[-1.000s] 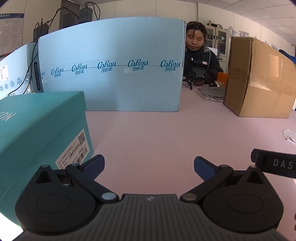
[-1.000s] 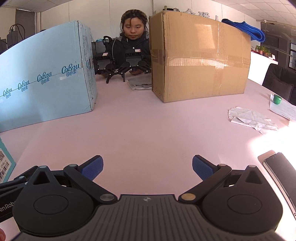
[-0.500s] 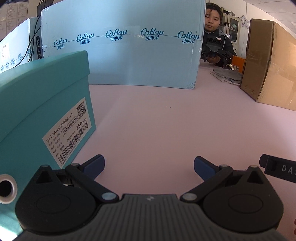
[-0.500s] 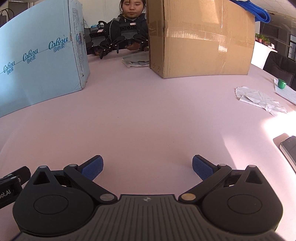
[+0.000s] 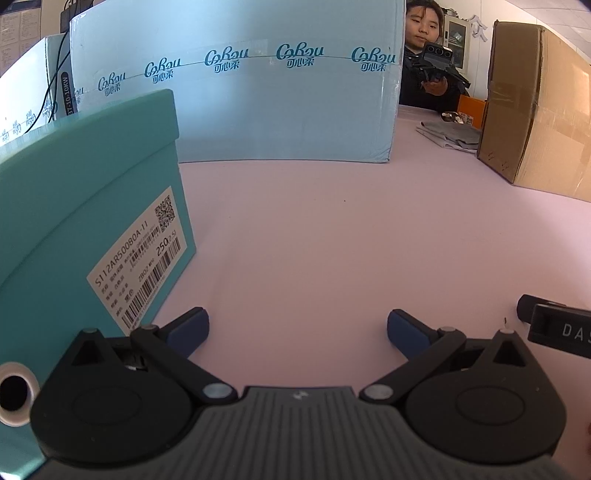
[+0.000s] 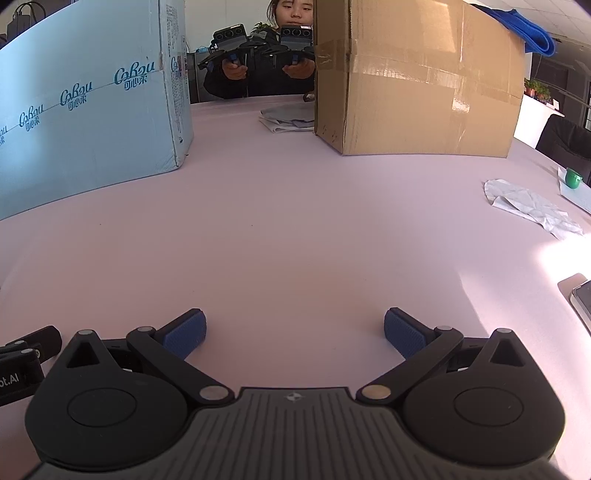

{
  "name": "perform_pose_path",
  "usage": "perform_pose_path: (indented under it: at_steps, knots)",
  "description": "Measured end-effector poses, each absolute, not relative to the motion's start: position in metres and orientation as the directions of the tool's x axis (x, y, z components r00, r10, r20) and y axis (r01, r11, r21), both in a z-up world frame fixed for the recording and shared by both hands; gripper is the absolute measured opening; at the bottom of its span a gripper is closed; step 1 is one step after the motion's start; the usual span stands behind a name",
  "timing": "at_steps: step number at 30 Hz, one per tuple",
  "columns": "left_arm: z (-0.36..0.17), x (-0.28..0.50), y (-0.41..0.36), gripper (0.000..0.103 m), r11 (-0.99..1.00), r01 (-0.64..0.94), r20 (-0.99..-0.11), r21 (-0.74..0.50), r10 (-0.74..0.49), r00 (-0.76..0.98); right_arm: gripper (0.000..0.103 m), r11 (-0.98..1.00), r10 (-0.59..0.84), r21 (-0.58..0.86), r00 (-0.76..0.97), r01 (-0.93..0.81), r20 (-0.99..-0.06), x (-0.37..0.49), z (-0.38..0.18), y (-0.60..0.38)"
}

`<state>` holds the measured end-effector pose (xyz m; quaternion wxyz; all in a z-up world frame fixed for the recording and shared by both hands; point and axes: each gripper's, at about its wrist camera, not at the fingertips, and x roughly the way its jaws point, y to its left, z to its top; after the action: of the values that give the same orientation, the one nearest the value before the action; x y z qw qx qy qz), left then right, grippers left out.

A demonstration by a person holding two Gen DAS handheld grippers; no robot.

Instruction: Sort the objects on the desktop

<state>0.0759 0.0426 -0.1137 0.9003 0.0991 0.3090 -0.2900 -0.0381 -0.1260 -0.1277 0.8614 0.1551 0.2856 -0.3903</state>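
Note:
My left gripper (image 5: 297, 328) is open over the pink table (image 5: 332, 240), with nothing between its blue pads. A teal shoebox (image 5: 85, 221) with a barcode label stands just left of it, close to the left finger. My right gripper (image 6: 294, 330) is also open and empty above bare pink table (image 6: 295, 240). A crumpled white paper (image 6: 532, 203) lies at the right, a phone (image 6: 583, 299) at the right edge and a small green object (image 6: 572, 178) beyond the paper. The other gripper's black body (image 5: 557, 332) shows at the left wrist view's right edge.
A big light-blue carton (image 5: 236, 96) stands at the back left and a brown cardboard box (image 6: 417, 85) at the back right. Folded grey cloth (image 6: 284, 118) lies between them. A person (image 6: 291, 7) sits across the table holding two grippers.
Both grippers have tilted down and moved forward over the table. The shoebox looms larger on the left. The person opposite has raised two grippers off the table.

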Motion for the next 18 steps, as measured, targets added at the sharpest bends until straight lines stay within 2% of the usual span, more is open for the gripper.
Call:
perform_pose_path:
  at_steps: [18]
  knots:
    - [-0.1129,0.0747,0.0429,0.103,0.813,0.583,-0.613,0.003,-0.459,0.643,0.103,0.648,-0.585,0.041,0.532,0.76,-0.612,-0.0365,-0.127,-0.1271]
